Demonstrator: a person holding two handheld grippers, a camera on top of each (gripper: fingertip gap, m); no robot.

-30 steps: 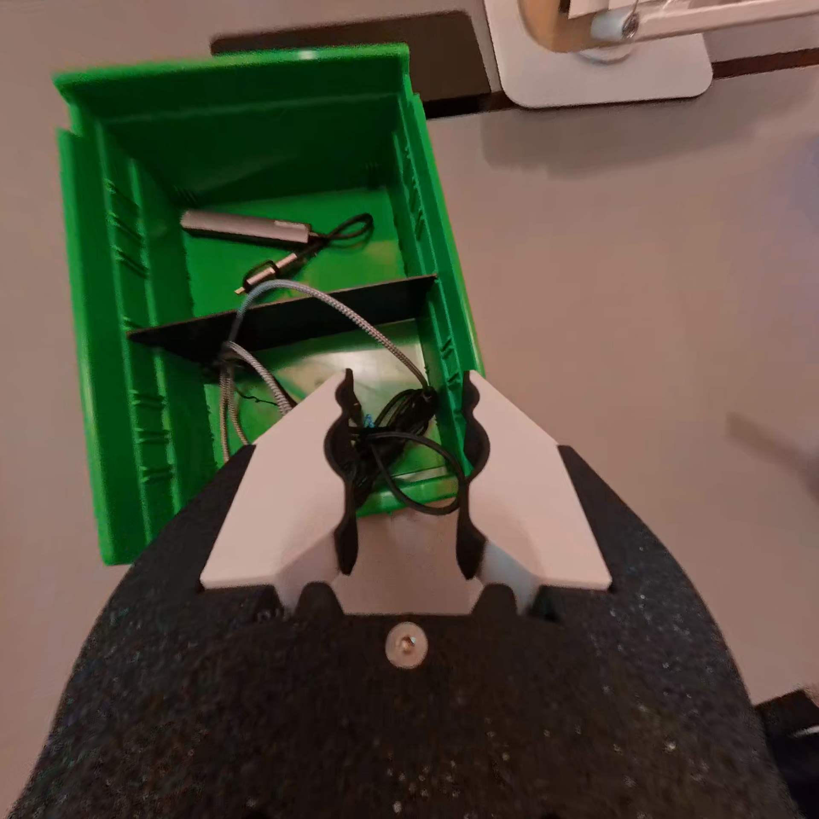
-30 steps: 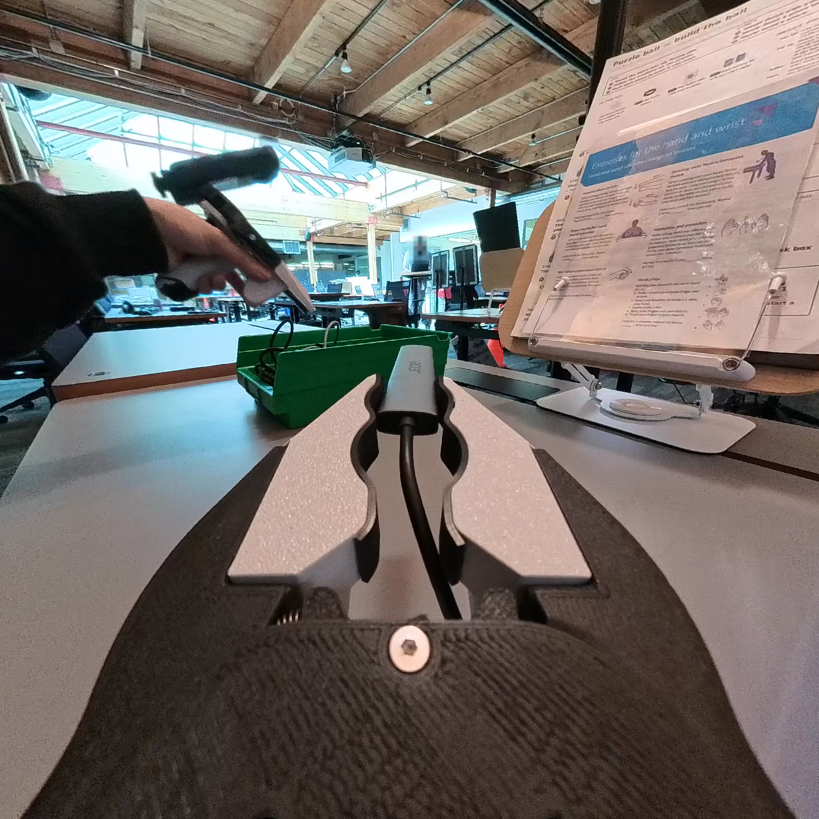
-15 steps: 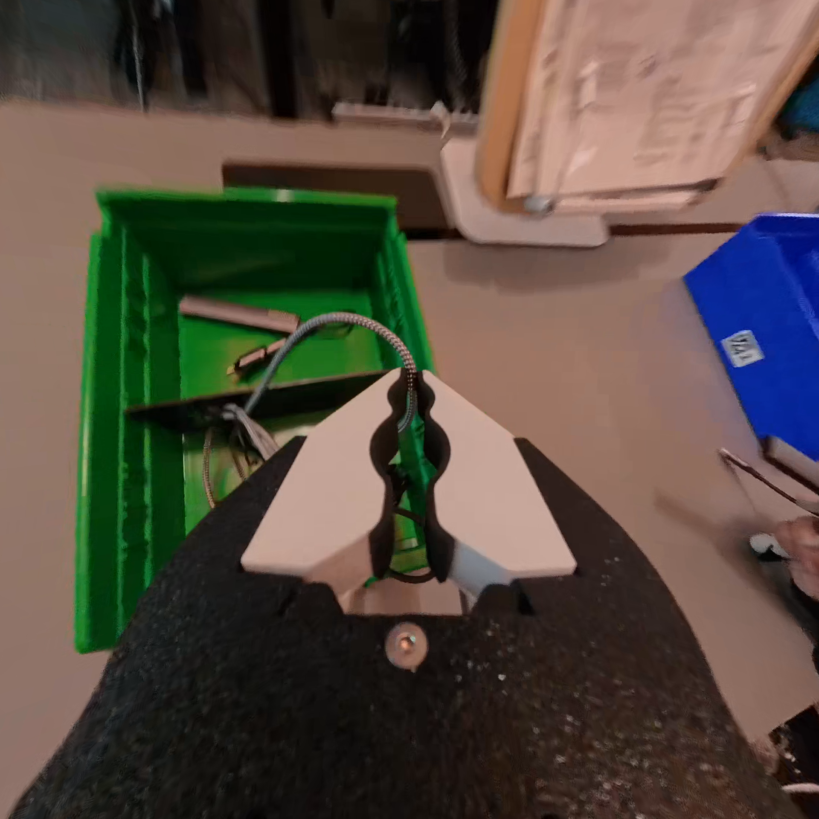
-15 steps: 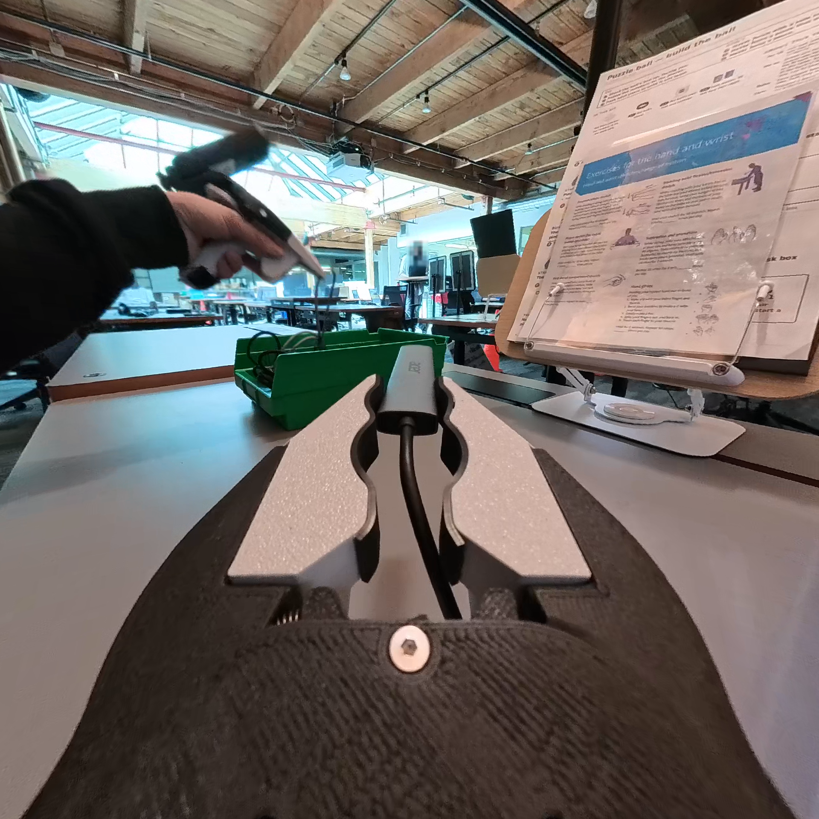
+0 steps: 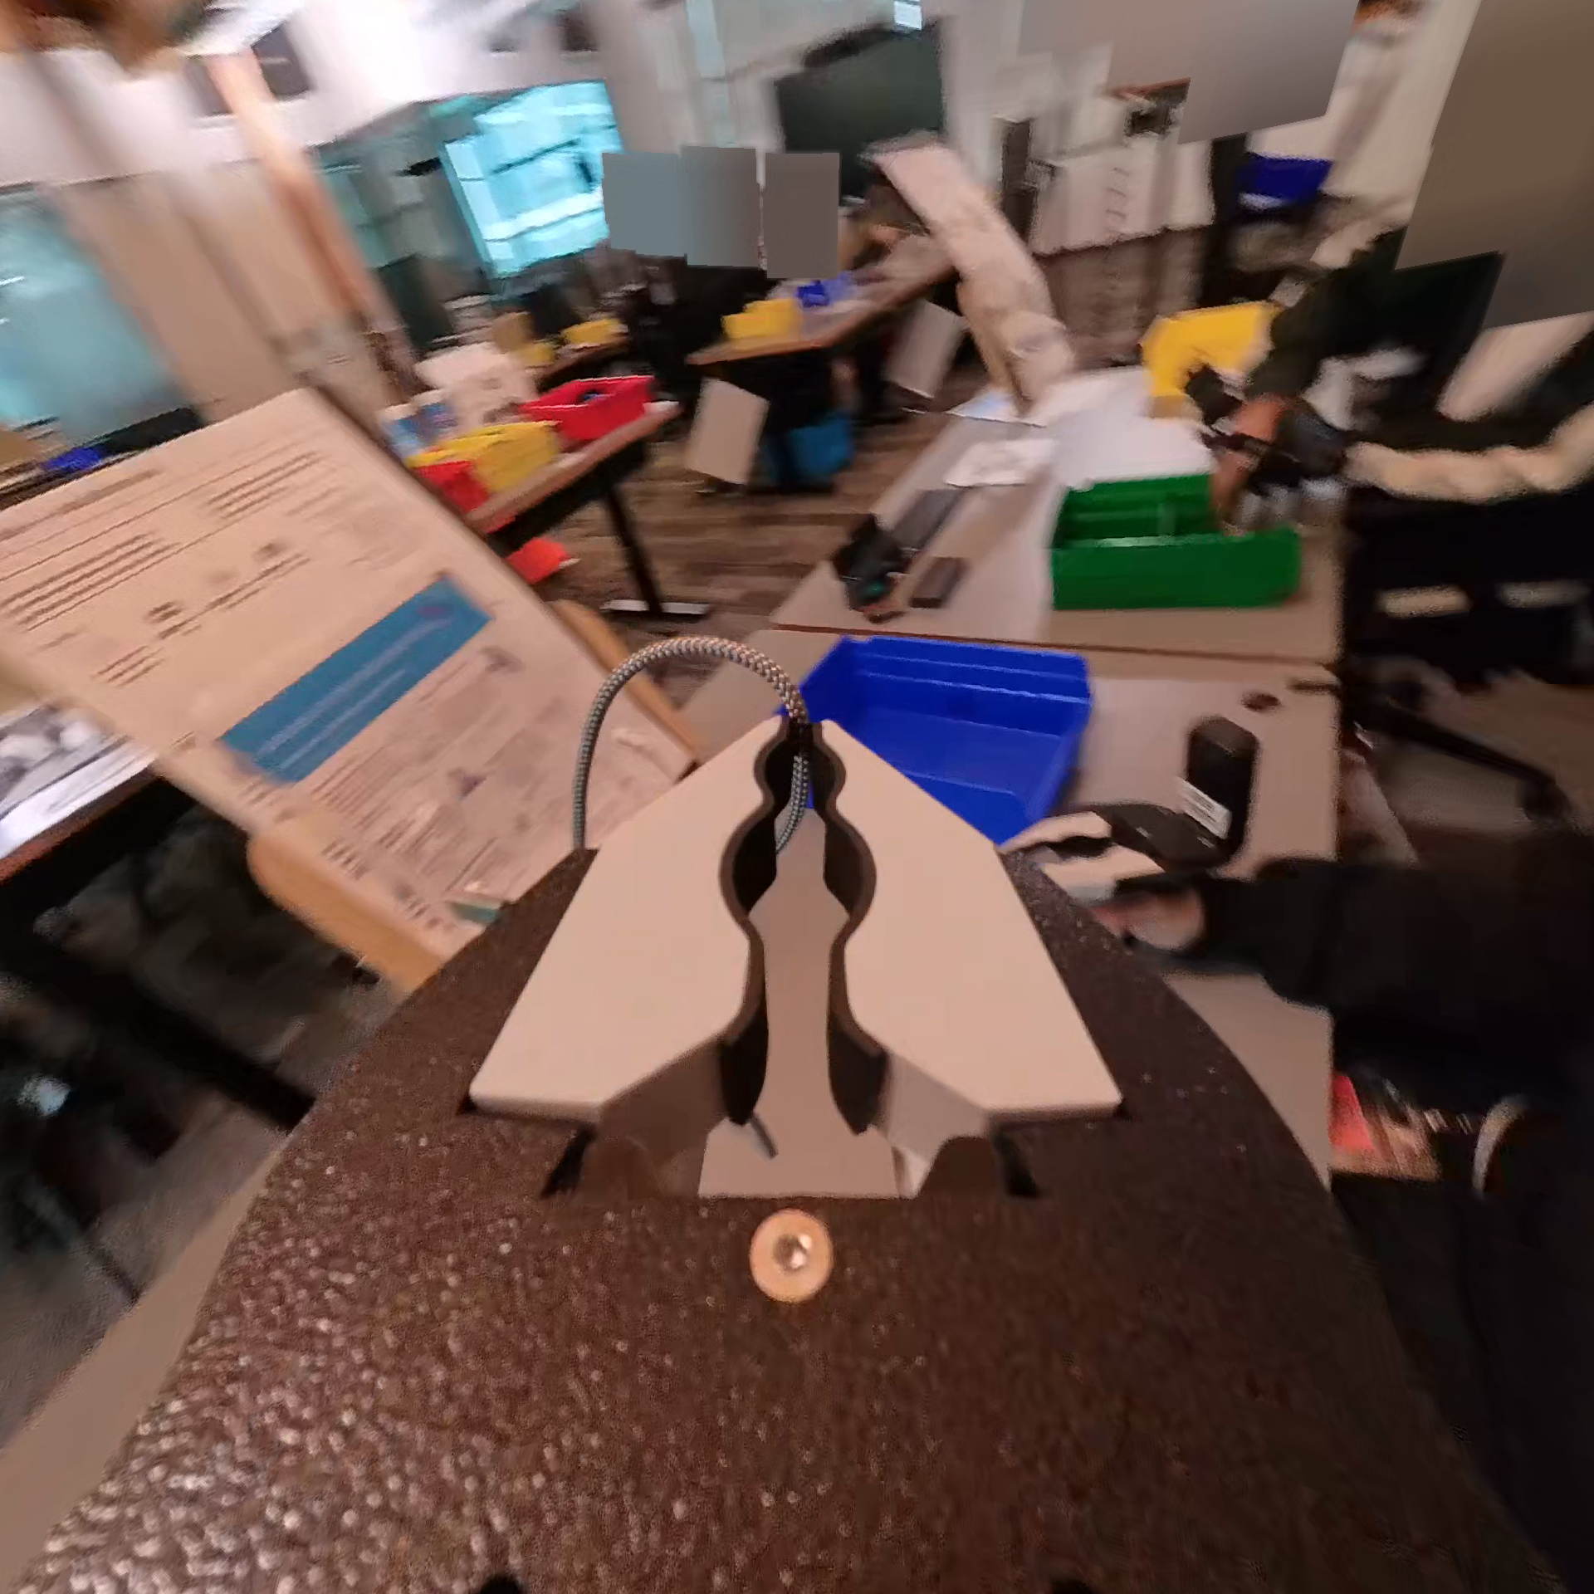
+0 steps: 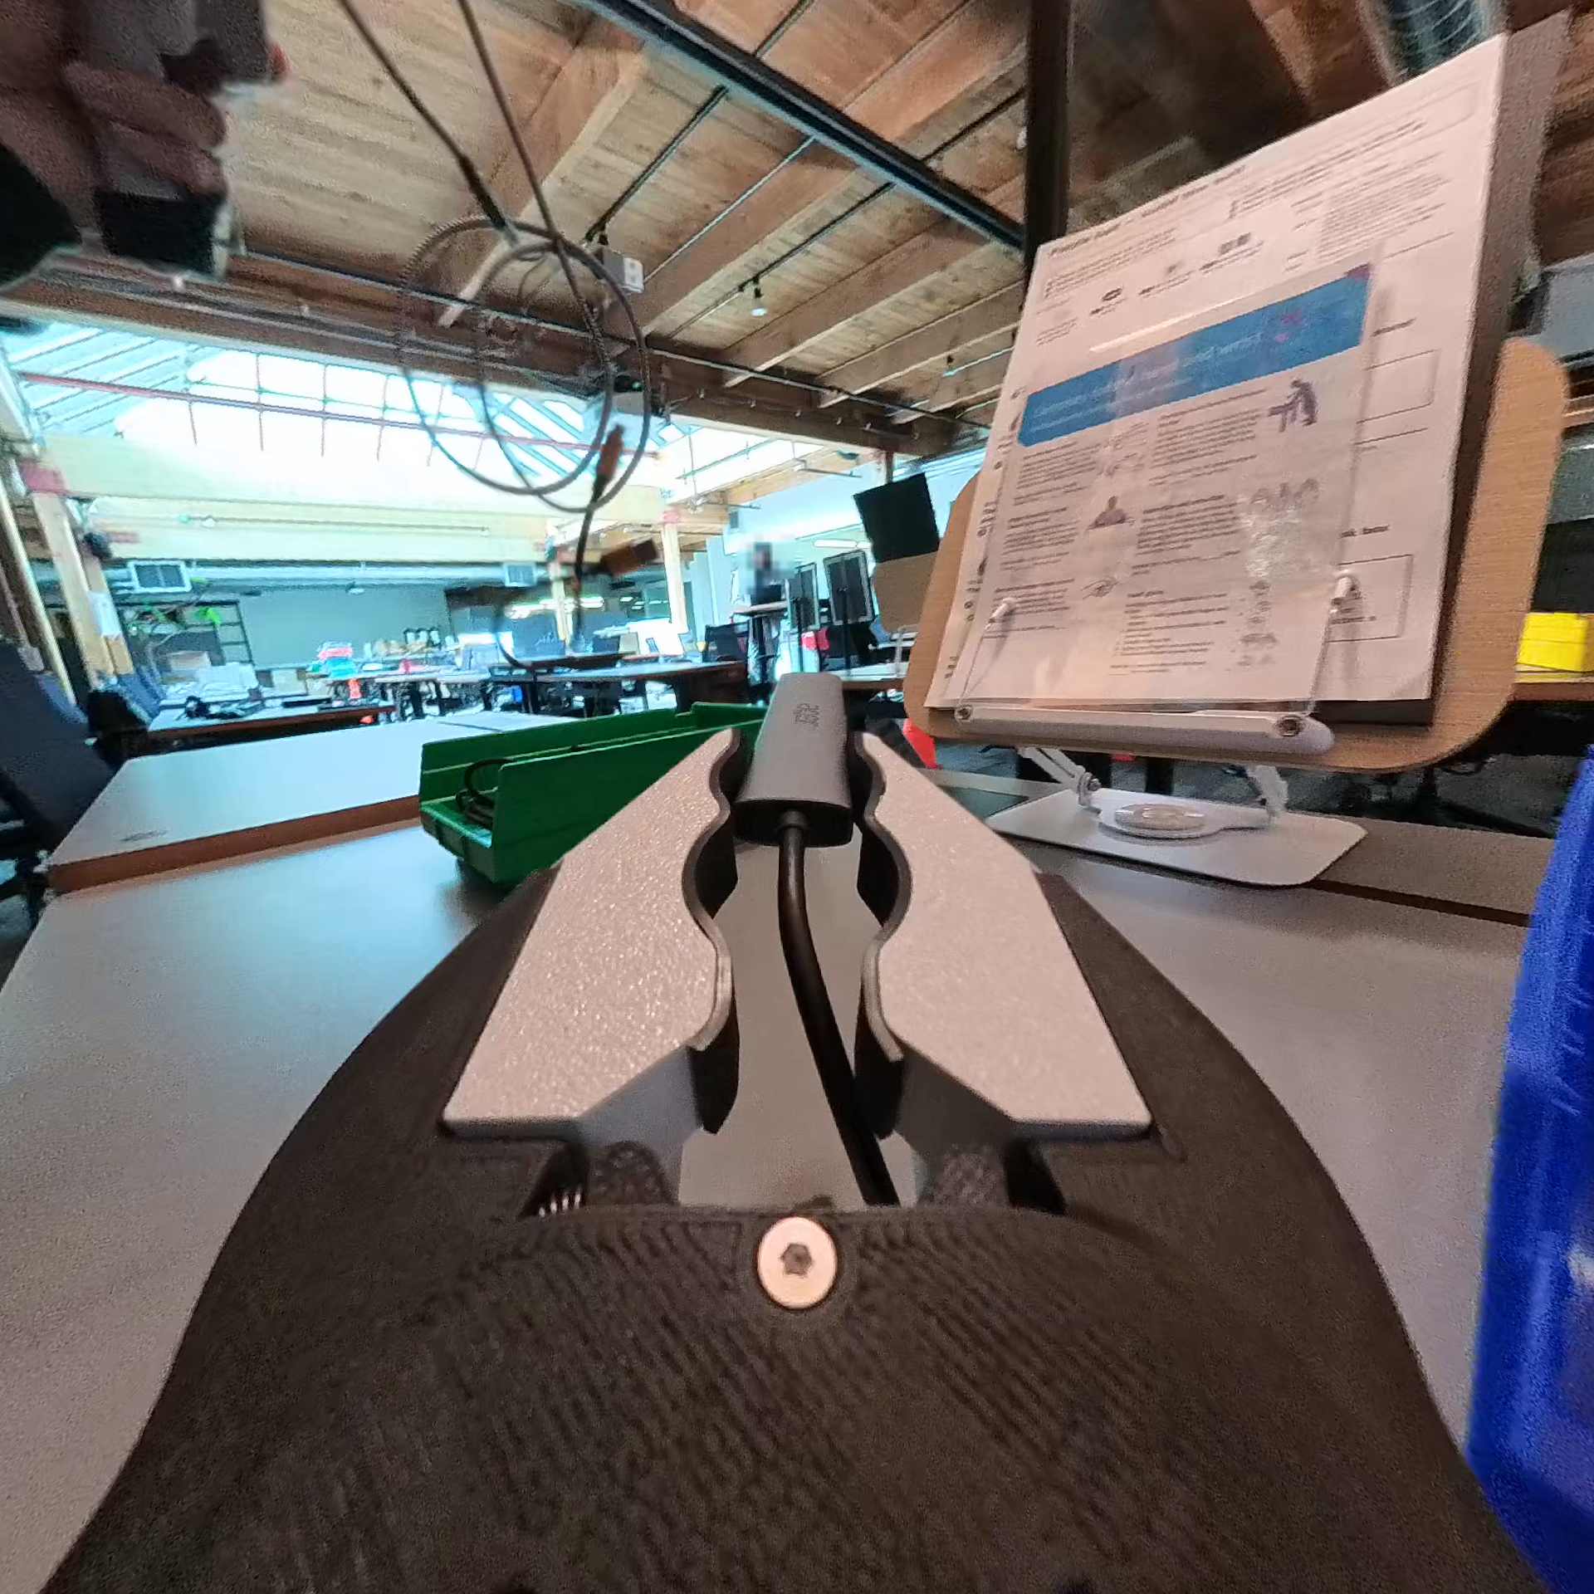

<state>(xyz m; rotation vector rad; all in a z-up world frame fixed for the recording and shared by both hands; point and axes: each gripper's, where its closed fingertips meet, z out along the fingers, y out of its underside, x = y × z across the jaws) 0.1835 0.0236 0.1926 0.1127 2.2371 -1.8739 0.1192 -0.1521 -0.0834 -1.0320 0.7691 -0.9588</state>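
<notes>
1. Gripping a dark grey adapter (image 6: 798, 759) by its body, the right hand-held gripper (image 6: 795, 776) sits low over the grey table (image 6: 216, 975), jaws closed on the block while its black lead runs back between them.

2. Pinching a braided grey cable (image 5: 690, 660) at the very tips, the left hand-held gripper (image 5: 800, 733) is raised and nearly closed; the cable arches up and over to the left.

3. Seen from the right wrist view, that cable's loops (image 6: 526, 362) dangle high in the air with a small plug (image 6: 609, 453) at the end, well above the table.

4. Just beyond the right gripper stands a green bin (image 6: 569, 785), with some dark cable showing inside.

5. A blue bin (image 5: 949, 733) sits ahead of the left gripper, near a person's dark sleeve (image 5: 1380, 931).

6. Farther back, a document stand (image 6: 1190, 535) holds printed sheets.
</notes>
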